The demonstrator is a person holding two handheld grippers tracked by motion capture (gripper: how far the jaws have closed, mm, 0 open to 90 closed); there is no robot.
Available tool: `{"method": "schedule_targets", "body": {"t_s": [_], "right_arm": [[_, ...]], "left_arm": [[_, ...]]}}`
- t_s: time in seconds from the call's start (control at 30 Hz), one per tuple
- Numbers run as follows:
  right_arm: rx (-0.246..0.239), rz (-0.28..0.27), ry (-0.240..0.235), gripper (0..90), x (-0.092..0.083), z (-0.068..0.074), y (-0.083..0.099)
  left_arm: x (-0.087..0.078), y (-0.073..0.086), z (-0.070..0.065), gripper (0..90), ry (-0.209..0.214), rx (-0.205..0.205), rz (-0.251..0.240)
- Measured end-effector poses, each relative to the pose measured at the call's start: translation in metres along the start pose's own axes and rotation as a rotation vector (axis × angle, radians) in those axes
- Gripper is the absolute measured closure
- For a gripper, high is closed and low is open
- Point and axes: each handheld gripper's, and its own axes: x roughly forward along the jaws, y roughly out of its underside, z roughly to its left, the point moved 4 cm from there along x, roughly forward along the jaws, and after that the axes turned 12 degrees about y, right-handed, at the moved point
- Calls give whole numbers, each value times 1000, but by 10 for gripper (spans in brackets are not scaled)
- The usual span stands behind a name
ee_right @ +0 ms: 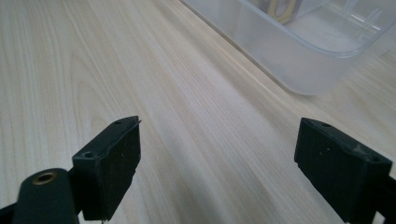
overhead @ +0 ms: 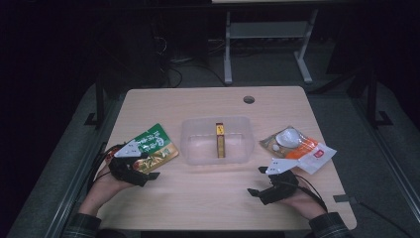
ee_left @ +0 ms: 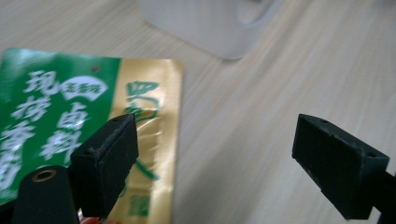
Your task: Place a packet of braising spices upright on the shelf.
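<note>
Nearest the person, the right gripper (overhead: 257, 181) rests low over bare tabletop (overhead: 208, 198) at the near right, jaws spread wide with nothing between them; in the right gripper view the wood grain runs clear between the jaws and the tub's corner lies beyond. The left gripper (overhead: 148, 166) sits at the near left, jaws likewise wide apart and empty. In the left gripper view one jaw stands over the gold edge of the green and gold packet (ee_left: 70, 121), the other over bare wood; contact with the packet cannot be judged. The packet lies flat just left of the clear plastic tub (overhead: 185, 144), which stands mid-table and contains a narrow brown and yellow box (overhead: 220, 141). To the tub's right lie two further packets (overhead: 302, 148), overlapping, just ahead of the right gripper.
</note>
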Motion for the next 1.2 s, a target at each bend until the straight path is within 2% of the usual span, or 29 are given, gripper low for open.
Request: {"method": "schedule_targets", "body": {"t_s": [0.2,0.37,0.57,0.63,0.7,0.77,0.83,0.9,1.03,1.13,1.2], "right_arm": [[5,1,-3,139,-2,-2,3],[4,1,-3,139,-2,-3,3],[2,7,-3,140,-2,-3,5],[-1,4,-2,140,-2,-3,5],[-1,6,1,140,-2,-3,5],[1,7,1,140,-2,-3,6],[6,8,2,139,-2,-4,6],[10,10,2,140,-2,-4,6],[4,10,5,140,-2,-4,7],[5,10,3,140,-2,-4,7],[3,12,1,140,-2,-4,7]], "left_arm": [[-10,1,19,139,-52,-23,1],[-11,0,37,138,-88,-13,50],[-10,0,59,138,-111,-41,77],[-11,0,68,138,-110,-55,72],[-10,0,77,138,-128,-58,98],[-10,2,86,133,-140,-68,100],[-8,3,94,133,-133,-80,98],[-6,7,102,132,-144,-82,135],[-3,13,117,132,-148,-102,165],[-2,16,122,131,-121,-126,152],[-1,19,125,127,-117,-139,160]]}}
